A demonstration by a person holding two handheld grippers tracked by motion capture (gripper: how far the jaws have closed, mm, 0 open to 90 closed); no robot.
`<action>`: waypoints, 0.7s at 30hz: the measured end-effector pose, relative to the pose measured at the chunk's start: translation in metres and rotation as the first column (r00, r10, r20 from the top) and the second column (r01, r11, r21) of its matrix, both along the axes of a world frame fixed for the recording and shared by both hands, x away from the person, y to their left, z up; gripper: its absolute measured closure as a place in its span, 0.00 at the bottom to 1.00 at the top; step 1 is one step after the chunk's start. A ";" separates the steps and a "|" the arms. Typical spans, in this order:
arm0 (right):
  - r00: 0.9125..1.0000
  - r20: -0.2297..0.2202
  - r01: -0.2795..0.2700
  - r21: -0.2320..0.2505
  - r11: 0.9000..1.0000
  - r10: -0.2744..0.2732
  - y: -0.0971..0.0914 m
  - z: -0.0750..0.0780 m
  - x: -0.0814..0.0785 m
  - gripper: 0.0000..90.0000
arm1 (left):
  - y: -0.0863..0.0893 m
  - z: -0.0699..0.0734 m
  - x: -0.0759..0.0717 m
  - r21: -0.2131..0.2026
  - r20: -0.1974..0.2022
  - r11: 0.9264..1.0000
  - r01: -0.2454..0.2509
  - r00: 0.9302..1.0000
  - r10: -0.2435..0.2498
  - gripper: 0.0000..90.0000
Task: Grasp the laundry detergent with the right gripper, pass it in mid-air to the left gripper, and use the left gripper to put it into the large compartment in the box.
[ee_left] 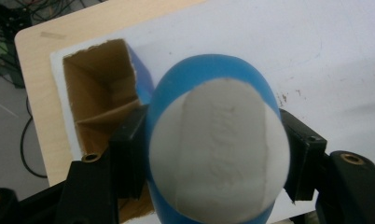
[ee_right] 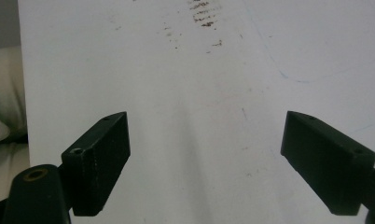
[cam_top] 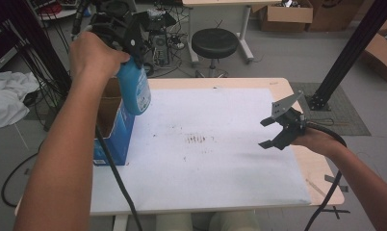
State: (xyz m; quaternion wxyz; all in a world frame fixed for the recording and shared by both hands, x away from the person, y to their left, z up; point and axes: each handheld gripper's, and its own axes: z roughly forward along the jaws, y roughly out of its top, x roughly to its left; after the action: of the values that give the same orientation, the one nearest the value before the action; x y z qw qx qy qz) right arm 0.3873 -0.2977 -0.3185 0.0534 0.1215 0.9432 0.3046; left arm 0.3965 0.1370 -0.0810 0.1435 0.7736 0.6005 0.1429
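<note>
Left tongs clamped on blue bottle, open box interior beneath; right tongs apart over white mat

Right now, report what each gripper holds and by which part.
The left gripper holds a blue bottle by its upper end, jaws on opposite sides, above the open box. The right gripper is open, holding nothing.

The blue bottle is looking like smooth, slightly glossy plastic, its white base showing matt. The box is showing raw brown cardboard inside. The counter is showing pale wood under a matt white sheet. The right hand-held gripper is looking like matt black plastic.
</note>
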 end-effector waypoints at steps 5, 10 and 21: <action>1.000 0.004 -0.009 -0.030 1.000 0.009 -0.002 0.002 -0.001 0.17 | 0.009 0.007 -0.007 0.001 0.016 0.999 -0.038 0.999 0.038 0.42; 1.000 0.007 -0.008 -0.054 0.998 0.008 -0.004 0.006 0.000 0.18 | 0.022 0.011 -0.011 -0.009 0.021 0.996 -0.089 0.996 0.089 0.42; 1.000 0.006 0.000 -0.061 0.998 0.000 -0.008 0.002 0.000 0.18 | 0.050 0.011 -0.014 0.000 0.016 0.985 -0.173 0.985 0.172 0.42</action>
State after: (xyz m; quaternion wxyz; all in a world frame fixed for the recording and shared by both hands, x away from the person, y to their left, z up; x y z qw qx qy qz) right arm 0.3875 -0.3061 -0.3160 0.0598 0.1190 0.9519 0.2759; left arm 0.3824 0.1867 -0.0699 0.1350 0.7176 0.6639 0.1614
